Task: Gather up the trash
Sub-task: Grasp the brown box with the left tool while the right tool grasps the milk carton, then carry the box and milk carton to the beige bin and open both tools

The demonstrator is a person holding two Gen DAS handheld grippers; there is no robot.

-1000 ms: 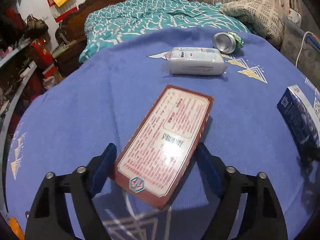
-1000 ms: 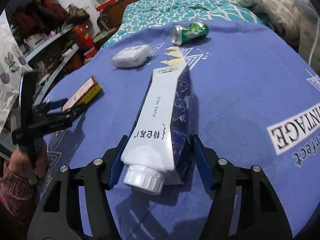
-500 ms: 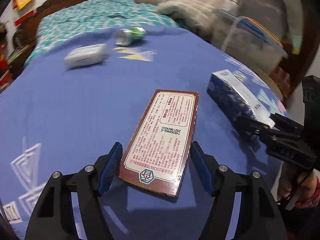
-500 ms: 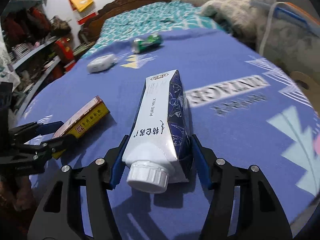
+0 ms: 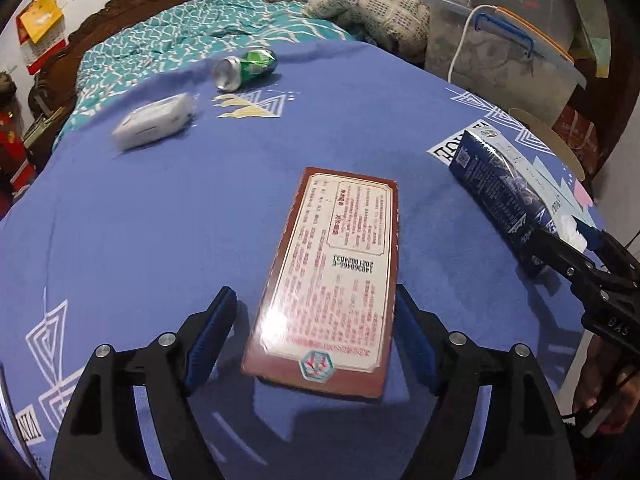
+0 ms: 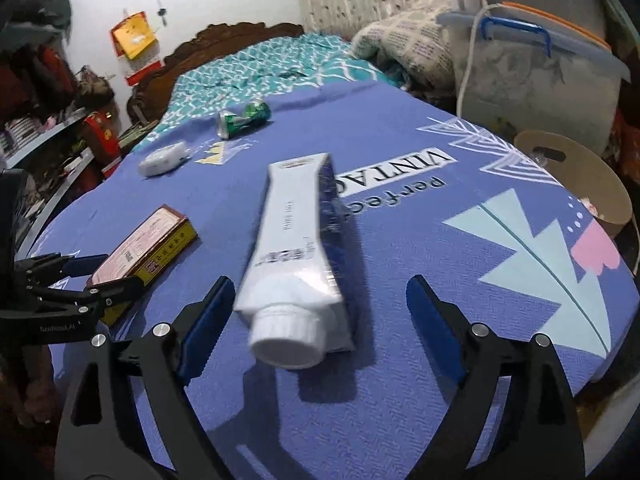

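A flat red-brown box (image 5: 336, 264) with printed text lies lengthwise between the jaws of my left gripper (image 5: 314, 292). The jaws are opening and a gap shows beside the left pad. A white and blue milk carton (image 6: 296, 248), cap toward the camera, sits between the jaws of my right gripper (image 6: 320, 280). Those jaws are opening too, with clear gaps on both sides, and the carton looks blurred. Far across the blue tablecloth (image 5: 160, 220) lie a crushed green can (image 5: 246, 66) and a white tissue pack (image 5: 154, 126).
A bed with a teal cover stands behind the table. A lidded plastic bin (image 5: 500, 52) and a round cardboard tub (image 6: 580, 176) stand past the table's right edge. Cluttered shelves (image 6: 60, 132) line the left wall. A hand holds each gripper's handle.
Both grippers swung right across the table carrying the box and the carton. The right jaws have spread off the carton. The left jaws have also widened off the box.
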